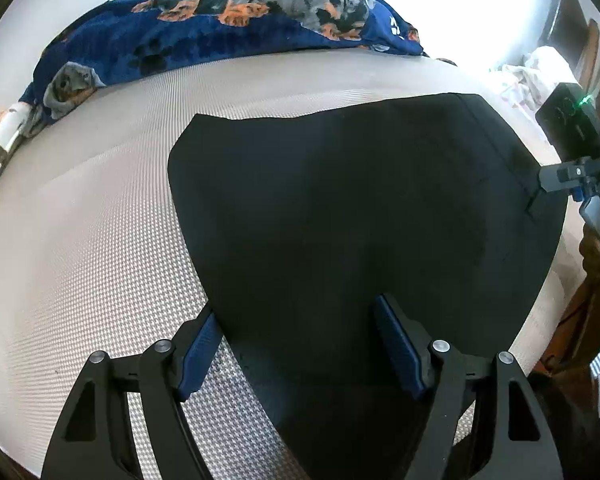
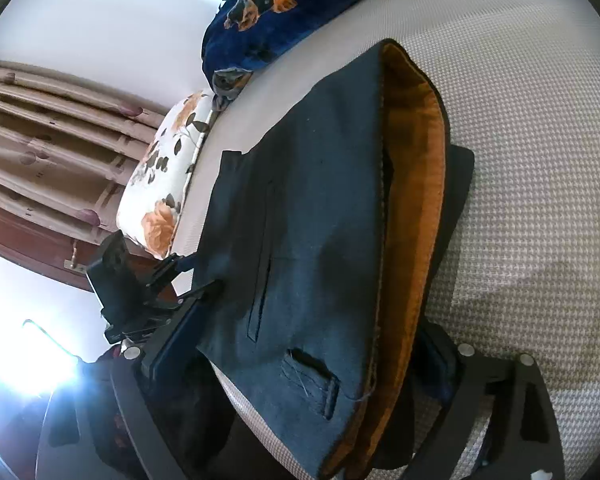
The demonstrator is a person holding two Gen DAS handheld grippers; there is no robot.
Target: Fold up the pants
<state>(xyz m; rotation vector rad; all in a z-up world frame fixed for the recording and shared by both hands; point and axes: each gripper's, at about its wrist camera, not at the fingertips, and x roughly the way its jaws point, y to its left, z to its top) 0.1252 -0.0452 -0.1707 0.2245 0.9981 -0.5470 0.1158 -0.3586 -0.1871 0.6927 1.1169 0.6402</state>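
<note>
The dark pants (image 1: 348, 208) lie folded flat on the bed (image 1: 80, 240), their orange-lined waistband (image 2: 416, 208) at the near edge. The left tool (image 1: 300, 344) hovers over one end with its fingers apart, nothing clamped. The right tool (image 2: 300, 364) straddles the waistband end, fingers wide apart and not pressing it. A blue blanket (image 1: 228, 24) lies beyond.

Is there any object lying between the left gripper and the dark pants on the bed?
No. The left gripper hangs directly over the near edge of the dark folded pants, jaws open; nothing visible lies between them on the grey woven bed cover.
</note>
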